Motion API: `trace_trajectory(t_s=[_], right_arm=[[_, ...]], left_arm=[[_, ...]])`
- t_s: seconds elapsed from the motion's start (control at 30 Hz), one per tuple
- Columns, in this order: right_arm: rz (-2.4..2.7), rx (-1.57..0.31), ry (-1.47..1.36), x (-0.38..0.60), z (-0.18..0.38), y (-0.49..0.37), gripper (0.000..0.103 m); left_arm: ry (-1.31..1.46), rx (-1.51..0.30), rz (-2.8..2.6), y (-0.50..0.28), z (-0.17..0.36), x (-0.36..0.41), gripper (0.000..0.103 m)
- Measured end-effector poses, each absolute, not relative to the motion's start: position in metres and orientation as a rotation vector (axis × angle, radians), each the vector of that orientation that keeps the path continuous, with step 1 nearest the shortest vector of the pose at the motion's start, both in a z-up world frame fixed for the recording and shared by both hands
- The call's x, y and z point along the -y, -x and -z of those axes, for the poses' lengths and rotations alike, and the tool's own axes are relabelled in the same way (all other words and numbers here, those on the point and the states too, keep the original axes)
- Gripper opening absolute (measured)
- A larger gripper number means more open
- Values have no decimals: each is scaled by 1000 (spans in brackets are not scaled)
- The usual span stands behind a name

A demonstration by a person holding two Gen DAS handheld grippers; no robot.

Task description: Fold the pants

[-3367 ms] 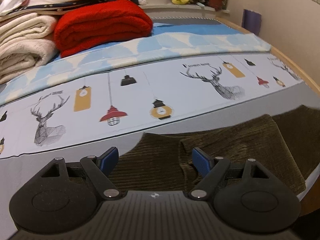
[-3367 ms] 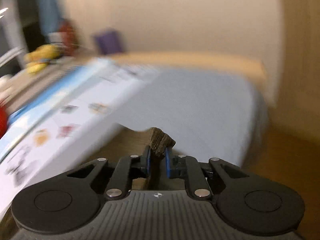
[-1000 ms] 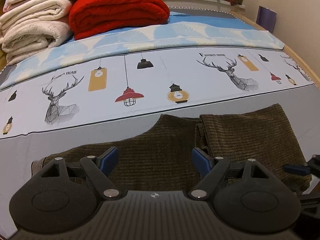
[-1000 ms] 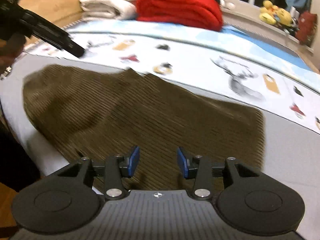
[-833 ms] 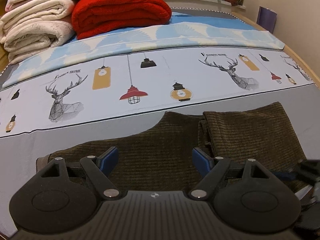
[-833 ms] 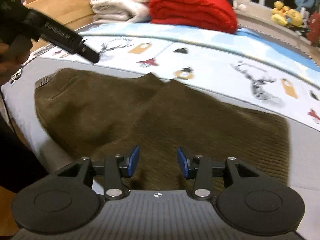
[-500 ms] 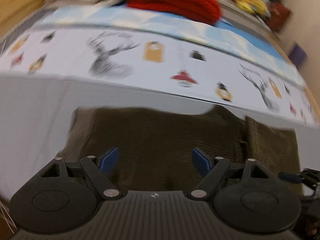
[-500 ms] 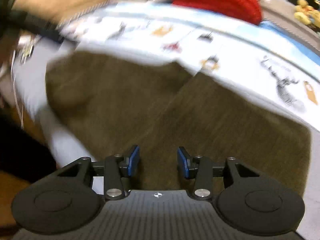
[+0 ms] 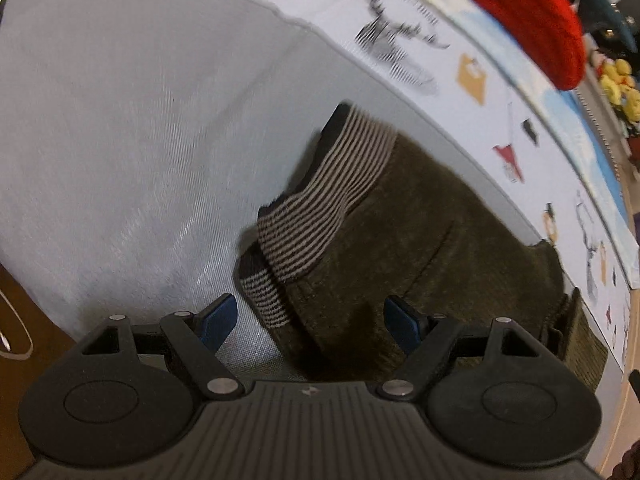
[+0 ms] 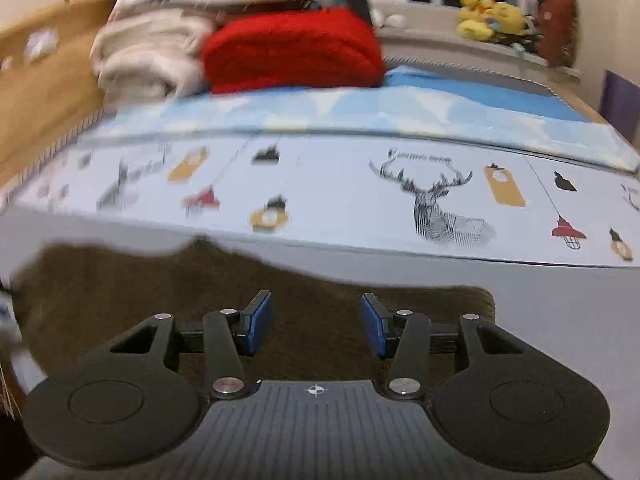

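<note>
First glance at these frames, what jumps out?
The dark olive corduroy pants lie on the grey sheet, their striped waistband just ahead of the open left tool. At the far end of the bed sits a folded red blanket, beside cream ones.

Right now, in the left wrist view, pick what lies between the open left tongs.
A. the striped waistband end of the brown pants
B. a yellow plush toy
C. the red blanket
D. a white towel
A: the left tongs stand wide apart over the striped waistband of the brown pants, without pressing on it; the red blanket lies far back.
</note>
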State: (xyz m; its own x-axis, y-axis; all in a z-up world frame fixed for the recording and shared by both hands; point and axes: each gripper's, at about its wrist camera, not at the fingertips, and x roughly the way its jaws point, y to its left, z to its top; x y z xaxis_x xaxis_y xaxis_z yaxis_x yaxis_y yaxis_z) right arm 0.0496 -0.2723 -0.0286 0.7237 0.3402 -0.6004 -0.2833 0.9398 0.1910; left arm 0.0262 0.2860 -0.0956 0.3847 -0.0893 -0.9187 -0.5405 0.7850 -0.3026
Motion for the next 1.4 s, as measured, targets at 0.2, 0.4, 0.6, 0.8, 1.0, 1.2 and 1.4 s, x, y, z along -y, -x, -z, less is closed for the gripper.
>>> trace_trajectory(t_s=[0.2,0.4,0.6,0.8,1.0,1.2,1.4], right_arm=[[-336,-690,-72,273,32,-51,51],[-297,-703,-92,286,32,-50,51],[-212,-730,-178,306,37,-55,51],[-81,-710,-253,338,40,-51,51],[54,-723,-365,383,52,-43,51],[-49,-823,-488,397,72,-47,57],[-250,-986,-485,353,95,-72,78]], left_arm=[[662,-1175,-336,-42,112,-281,74],[422,-1039,-357,-50,65,-243,28],[191,-771,-88,-59,-11,-142,24],[40,-626,359,-58,-42,4,24],[69,-632,683,-56,-44,94,81],[142,-795,408,-91,-20,60,81],[213,-872,254,-124,-12,20,81]])
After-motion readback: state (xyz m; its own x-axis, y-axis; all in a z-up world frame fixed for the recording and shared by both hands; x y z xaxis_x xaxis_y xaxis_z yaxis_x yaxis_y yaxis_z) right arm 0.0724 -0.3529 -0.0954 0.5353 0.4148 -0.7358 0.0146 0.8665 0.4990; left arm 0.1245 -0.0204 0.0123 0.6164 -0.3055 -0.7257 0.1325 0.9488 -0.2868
